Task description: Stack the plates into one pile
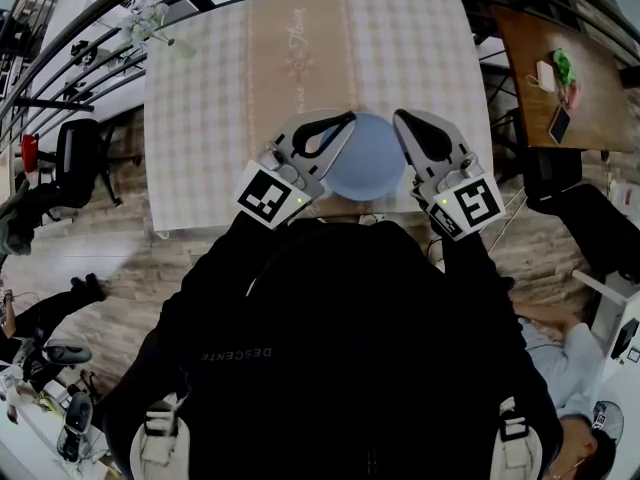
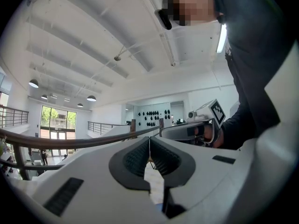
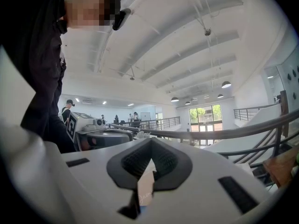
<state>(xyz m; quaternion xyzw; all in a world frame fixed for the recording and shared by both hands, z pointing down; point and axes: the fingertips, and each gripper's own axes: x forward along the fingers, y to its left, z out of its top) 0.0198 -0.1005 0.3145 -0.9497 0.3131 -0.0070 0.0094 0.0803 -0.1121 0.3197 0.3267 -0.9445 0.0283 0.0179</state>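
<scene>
Left tongs [image 2: 149, 146]: pads pressed together, nothing between. Right tongs [image 3: 149, 148]: likewise closed and empty. Both held level and close to the chest, one on each side of the blue plate [image 1: 365, 160], above it and apparently clear of it.

Blue plate: on the checked tablecloth [image 1: 200, 118], close to the near edge of the table [image 1: 175, 223]. Impossible to tell from above whether one plate or a finished pile; no other plate in view.

Hazards, as judged from this position:
- Approaching the rim with closed tongs: likely to shove the plate instead of gripping it. Open first.
- Pushing toward the body: risk of sliding the plate off the near edge.
- Dragging across the tablecloth: risk of bunching it and tilting the plate.
- Working with both tongs so near each other: risk of knocking one against the other.
- Gripping the rim too shallowly: risk of slipping out on the lift.
</scene>
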